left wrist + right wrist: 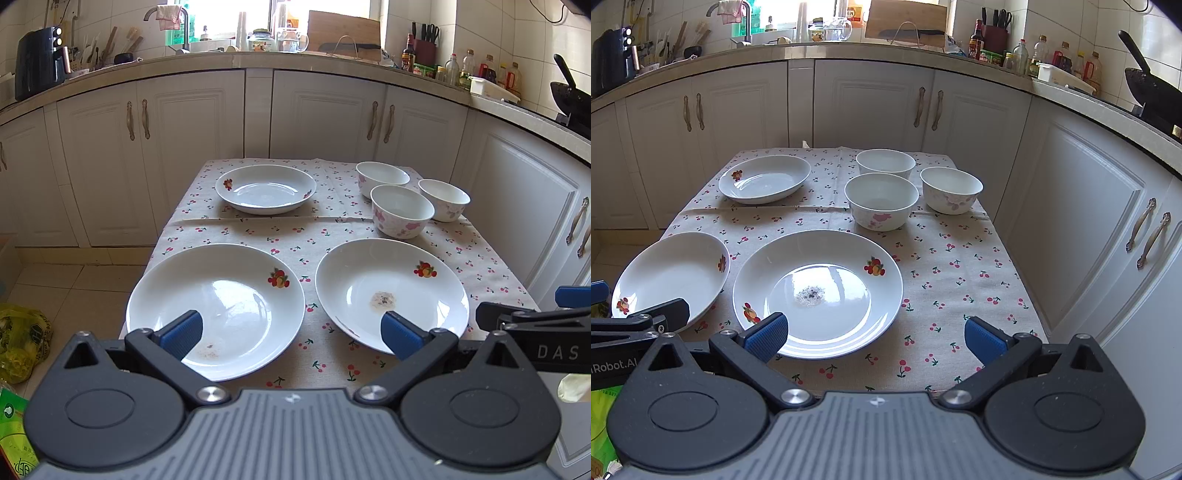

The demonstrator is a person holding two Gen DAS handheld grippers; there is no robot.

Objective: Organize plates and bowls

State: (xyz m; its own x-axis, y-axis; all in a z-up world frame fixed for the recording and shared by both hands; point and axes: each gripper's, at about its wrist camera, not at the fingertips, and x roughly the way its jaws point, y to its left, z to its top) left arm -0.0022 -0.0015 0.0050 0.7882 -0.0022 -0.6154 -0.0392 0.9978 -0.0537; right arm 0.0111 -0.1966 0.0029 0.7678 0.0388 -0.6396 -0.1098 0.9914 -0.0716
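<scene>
— Both tools first: how do they stand?

— Left tool [291,334] has its blue-padded jaws spread wide with nothing between them, hanging above the near edge of the desk [258,229], which wears a beige cloth printed with red cherries. Right tool [875,338] is just as wide and just as empty, beside the left one.

— What lies nearest them?

— Two wide, shallow white ceramic plates side by side at the near end. The near left plate [221,306] has a small fruit motif on its rim and a few brownish specks on its near side. The near right plate [820,291] has two fruit motifs and a small patch of greyish crumbs in its centre.

— And further out?

— At the far left sits a smaller white far plate [266,188] with the same fruit print, holding nothing I can see. At the far right three round white porcelain bowls with pink flowers cluster close together: the front bowl [881,201], the back bowl [885,162] and the right bowl [951,194]. All stand upright; no contents show in any of them.
</scene>
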